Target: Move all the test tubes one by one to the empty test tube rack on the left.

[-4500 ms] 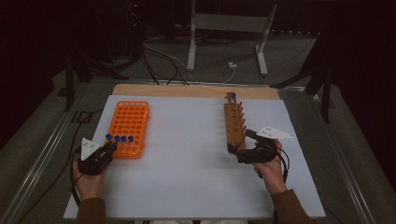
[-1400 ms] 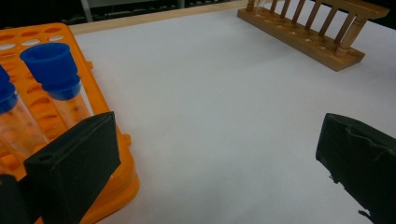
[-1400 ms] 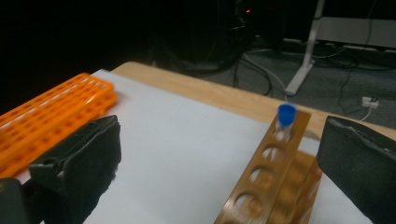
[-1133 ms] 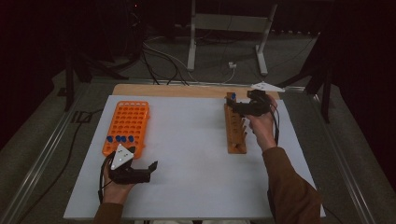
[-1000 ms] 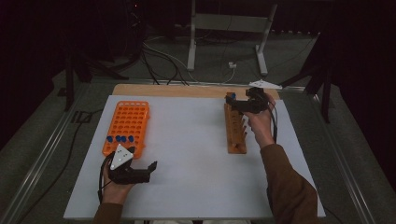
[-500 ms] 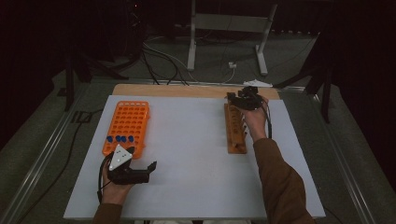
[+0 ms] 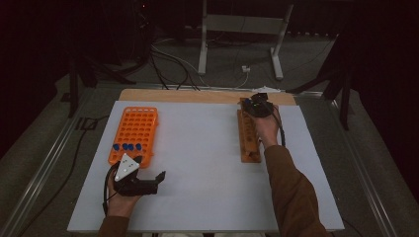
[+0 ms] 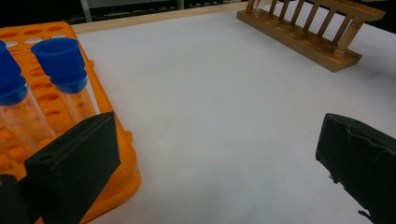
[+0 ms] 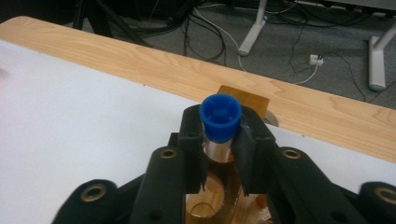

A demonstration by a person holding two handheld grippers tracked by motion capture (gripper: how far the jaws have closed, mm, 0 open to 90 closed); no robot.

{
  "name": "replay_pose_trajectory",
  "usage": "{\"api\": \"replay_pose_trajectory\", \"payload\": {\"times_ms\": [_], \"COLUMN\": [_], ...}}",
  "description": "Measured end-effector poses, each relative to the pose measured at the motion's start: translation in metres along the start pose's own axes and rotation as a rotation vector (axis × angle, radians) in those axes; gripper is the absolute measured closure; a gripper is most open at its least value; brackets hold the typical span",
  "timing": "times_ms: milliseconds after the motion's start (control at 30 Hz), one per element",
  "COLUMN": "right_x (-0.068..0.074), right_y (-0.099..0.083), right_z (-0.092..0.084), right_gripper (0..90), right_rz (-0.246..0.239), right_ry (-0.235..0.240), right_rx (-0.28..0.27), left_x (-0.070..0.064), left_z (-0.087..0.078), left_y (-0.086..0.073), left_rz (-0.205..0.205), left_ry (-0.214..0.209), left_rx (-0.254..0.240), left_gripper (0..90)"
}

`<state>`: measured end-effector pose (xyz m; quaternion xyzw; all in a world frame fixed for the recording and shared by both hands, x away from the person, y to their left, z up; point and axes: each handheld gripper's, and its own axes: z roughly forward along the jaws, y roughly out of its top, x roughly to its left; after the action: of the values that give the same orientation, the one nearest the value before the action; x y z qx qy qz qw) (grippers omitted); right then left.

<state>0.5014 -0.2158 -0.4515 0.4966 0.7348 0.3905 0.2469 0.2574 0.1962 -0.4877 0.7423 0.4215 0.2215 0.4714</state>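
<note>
My right fingers [image 9: 219,154] have just closed, pinching a tube [image 9: 219,119] at the wooden rack's [image 7: 248,138] far end; left fingers [image 8: 210,168] spread, idle. Four tubes wait in the orange rack [image 7: 136,133].

The fingers [image 9: 192,154] hide most of the blue-capped tube [image 9: 220,116].

A white counter [image 7: 197,163] with a bare wooden strip [image 7: 197,96] along its far edge sits in a dim room. On its left side stands an orange rack [image 7: 136,131] of round holes, a short row of blue-capped tubes [image 7: 127,146] upright near its front end. Beyond the counter, dark cables [image 7: 168,59] trail over a grey floor [image 7: 237,54] past the pale legs of a metal stand [image 7: 242,29]; a small white plug [image 7: 245,70] lies among them. A metal rail [image 7: 44,163] runs down the left.
</note>
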Motion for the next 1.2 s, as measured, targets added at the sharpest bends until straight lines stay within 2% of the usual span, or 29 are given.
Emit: {"api": "replay_pose_trajectory", "payload": {"times_ms": [133,400,567,733,800,933,1033,1200], "right_x": [0.000,0.001,0.006,0.008,0.010,0.012,0.014,0.024], "right_y": [0.001,0.003,0.010,0.016,0.017,0.020,0.019,0.007], "right_z": [-0.003,-0.018,-0.034,-0.051,-0.058,-0.072,-0.081,-0.090], "right_gripper": [75.8,76.0,76.1,76.1,76.1,76.1,76.1,76.1], "right_rz": [0.013,0.003,-0.029,-0.019,-0.030,-0.034,-0.011,-0.031], "right_ry": [-0.008,-0.023,-0.034,-0.031,-0.029,-0.012,0.039,0.095], "right_rx": [-0.016,-0.072,-0.125,-0.174,-0.191,-0.235,-0.250,-0.251], "left_x": [0.000,0.000,0.000,-0.002,-0.002,-0.002,-0.002,-0.005], "left_z": [0.000,0.001,0.003,0.004,0.004,0.005,0.006,0.008], "left_y": [0.000,0.000,0.000,0.001,0.001,0.002,0.002,0.003], "left_rz": [0.000,0.002,0.001,0.008,0.010,0.011,0.020,0.031], "left_ry": [0.001,0.001,-0.002,-0.003,-0.006,-0.005,0.004,0.004], "left_rx": [0.000,0.002,0.006,0.006,0.009,0.010,0.015,0.020], "left_gripper": [0.7,0.7,0.7,0.7,0.7,0.7,0.7,0.7]}}
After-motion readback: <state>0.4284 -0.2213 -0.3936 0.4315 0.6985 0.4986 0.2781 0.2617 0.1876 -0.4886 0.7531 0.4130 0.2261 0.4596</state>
